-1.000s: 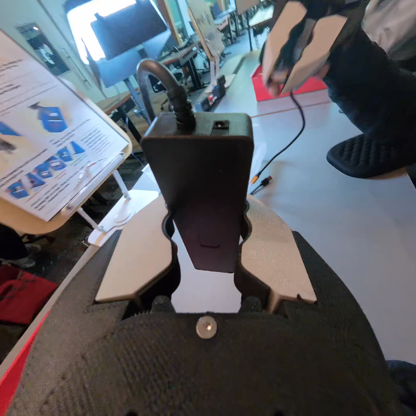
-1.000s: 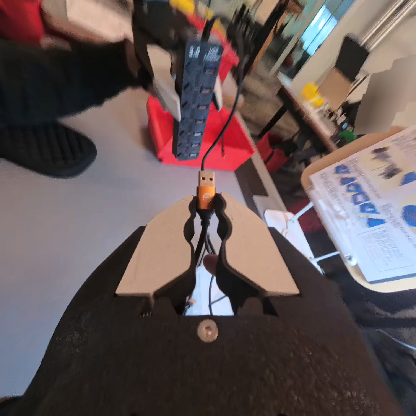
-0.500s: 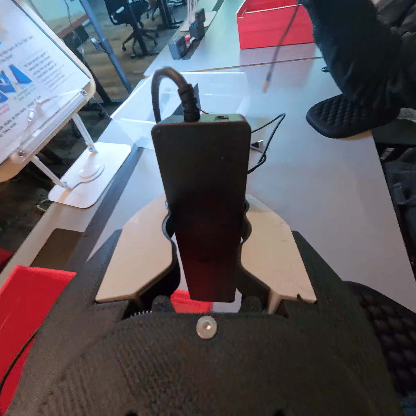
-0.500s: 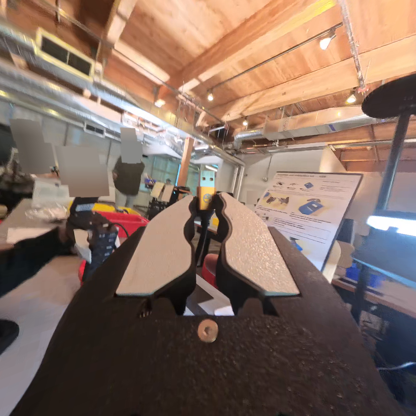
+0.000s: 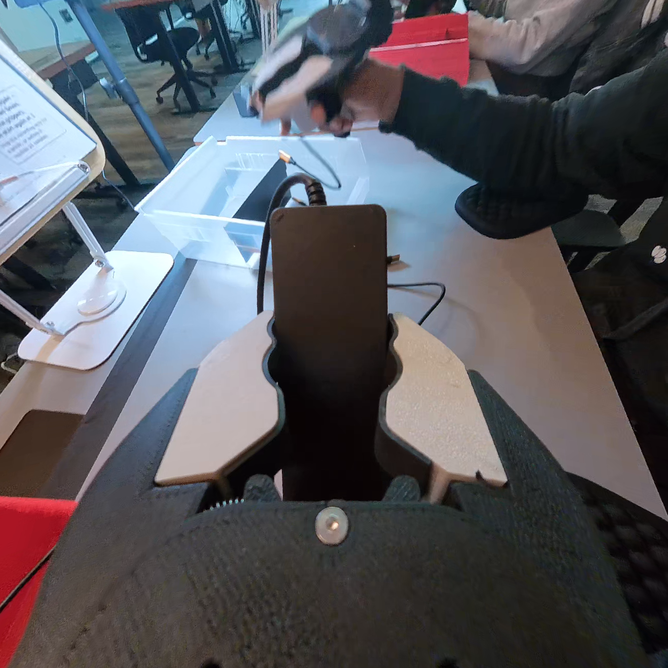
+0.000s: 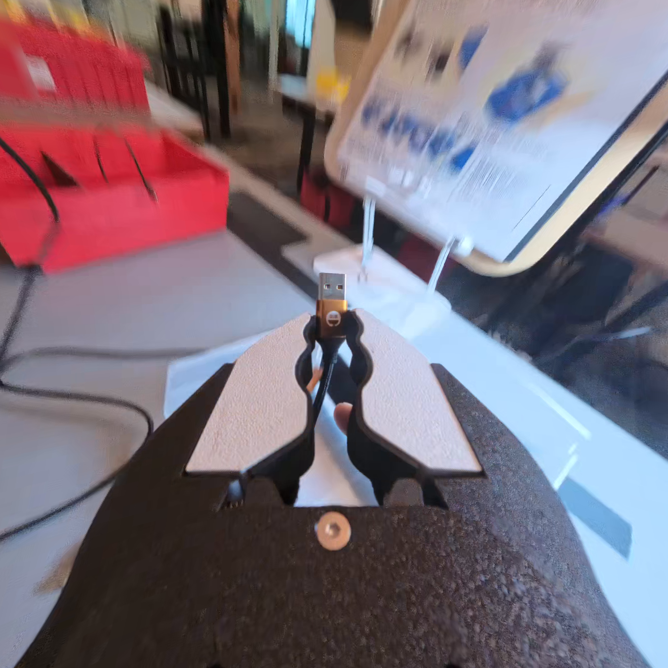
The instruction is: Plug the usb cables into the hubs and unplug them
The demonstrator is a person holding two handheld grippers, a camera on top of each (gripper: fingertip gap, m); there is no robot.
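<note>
USB plug [image 6: 331, 300], orange collar, silver tip

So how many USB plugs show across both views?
3. One plug in the right gripper; an orange plug at the clear tray; a third plug on the table, right of the hub. Others may be hidden.

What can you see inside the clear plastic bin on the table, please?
The clear plastic bin holds transparent dividers, a dark flat piece and a thin black cable with an orange plug. The black hub covers its near right part.
</note>
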